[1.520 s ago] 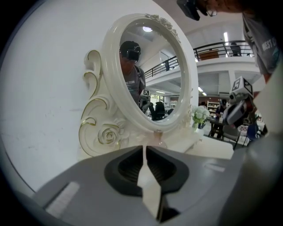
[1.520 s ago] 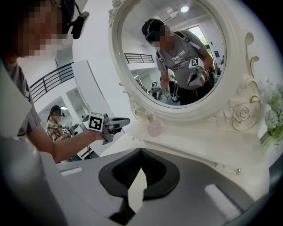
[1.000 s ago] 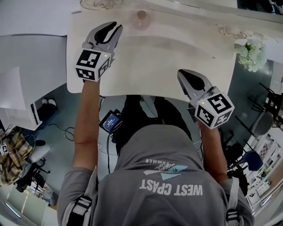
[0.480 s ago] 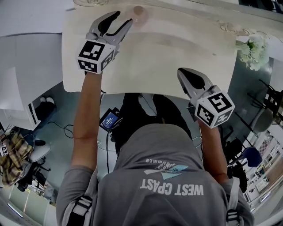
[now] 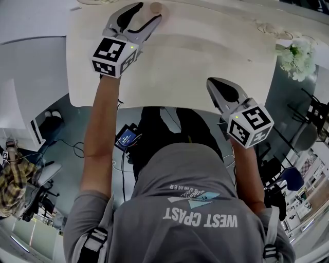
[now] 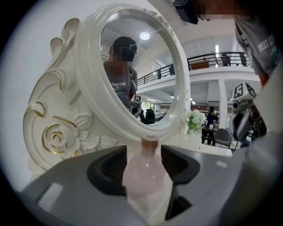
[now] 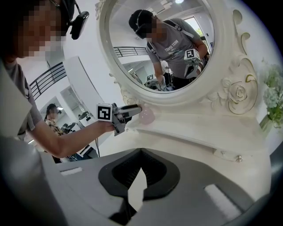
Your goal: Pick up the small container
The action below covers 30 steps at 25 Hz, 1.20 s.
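Head view, with both gripper views. The left claw (image 5: 149,11) is reached out over the white bench (image 5: 205,56) to its far edge, where the small container (image 5: 156,7), a pale pink bottle with a brownish cap, stands upright at the foot of an ornate white mirror (image 6: 88,84). A second earlier this claw lay farther back over the bench, well short of the container, with its jaws nearly together. Half a second earlier it had advanced and the jaws had parted. Now the jaws are opening wide and the container sits between their tips. In the left gripper view the container (image 6: 145,174) fills the middle of the gap in the left claw (image 6: 143,151), with a dark pad on either side of it. No pad is seen to press on it, so the claw is released and the container rests on the bench. The right claw (image 5: 212,85) hangs at the near edge of the bench, in the same place as in both earlier frames. In the right gripper view the right claw (image 7: 140,153) is clenched with nothing between its tips. That view also shows the container (image 7: 147,115) in the distance, at the tip of the left claw. A bunch of white flowers (image 5: 295,56) stands at the right end of the bench.
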Available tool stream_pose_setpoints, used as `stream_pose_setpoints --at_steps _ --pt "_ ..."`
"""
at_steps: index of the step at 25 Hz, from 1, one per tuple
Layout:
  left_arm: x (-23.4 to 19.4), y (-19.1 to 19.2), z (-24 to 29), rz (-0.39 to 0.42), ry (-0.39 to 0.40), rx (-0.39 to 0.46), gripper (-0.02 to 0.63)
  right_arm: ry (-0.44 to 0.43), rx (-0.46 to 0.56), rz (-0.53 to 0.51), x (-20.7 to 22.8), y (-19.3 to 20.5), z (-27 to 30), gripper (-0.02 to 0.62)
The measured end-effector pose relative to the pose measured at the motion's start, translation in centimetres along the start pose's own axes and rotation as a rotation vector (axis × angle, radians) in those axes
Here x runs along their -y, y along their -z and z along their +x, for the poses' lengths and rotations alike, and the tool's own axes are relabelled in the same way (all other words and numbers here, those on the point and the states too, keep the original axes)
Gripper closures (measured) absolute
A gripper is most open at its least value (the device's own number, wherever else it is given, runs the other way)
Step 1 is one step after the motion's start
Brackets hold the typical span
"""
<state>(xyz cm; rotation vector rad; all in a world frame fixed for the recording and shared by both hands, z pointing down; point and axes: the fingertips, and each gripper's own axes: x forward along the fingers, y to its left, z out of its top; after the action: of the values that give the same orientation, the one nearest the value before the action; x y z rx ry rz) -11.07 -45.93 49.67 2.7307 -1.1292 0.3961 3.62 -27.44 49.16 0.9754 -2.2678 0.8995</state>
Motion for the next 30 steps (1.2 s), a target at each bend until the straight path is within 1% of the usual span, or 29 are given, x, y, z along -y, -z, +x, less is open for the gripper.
stream_pose_setpoints --at_steps 8,13,15,20,22,27,30 --pt "0.4 -0.9 1.3 0.017 0.025 0.029 0.359 0.005 -0.013 0.012 0.3 0.4 -0.1 0.594" --pt "0.7 -1.1 2.6 0.045 0.035 0.021 0.370 0.007 -0.021 0.022 0.6 0.8 -0.1 0.594" --pt "0.9 -1.1 2.9 0.056 0.037 0.023 0.383 0.007 -0.023 0.026 0.6 1.1 0.0 0.594" --pt "0.4 -1.2 3.1 0.079 0.013 0.030 0.434 0.008 -0.024 0.034 0.5 1.5 -0.1 0.594" --pt "0.4 -1.2 3.2 0.098 0.004 0.025 0.439 0.010 -0.026 0.036 0.7 1.7 -0.2 0.594" --pt "0.9 -1.4 3.5 0.179 -0.028 0.033 0.463 0.009 -0.027 0.038 0.8 2.1 -0.4 0.594" --pt "1.0 -1.4 3.5 0.198 -0.036 0.038 0.468 0.008 -0.028 0.039 0.7 2.4 -0.5 0.594"
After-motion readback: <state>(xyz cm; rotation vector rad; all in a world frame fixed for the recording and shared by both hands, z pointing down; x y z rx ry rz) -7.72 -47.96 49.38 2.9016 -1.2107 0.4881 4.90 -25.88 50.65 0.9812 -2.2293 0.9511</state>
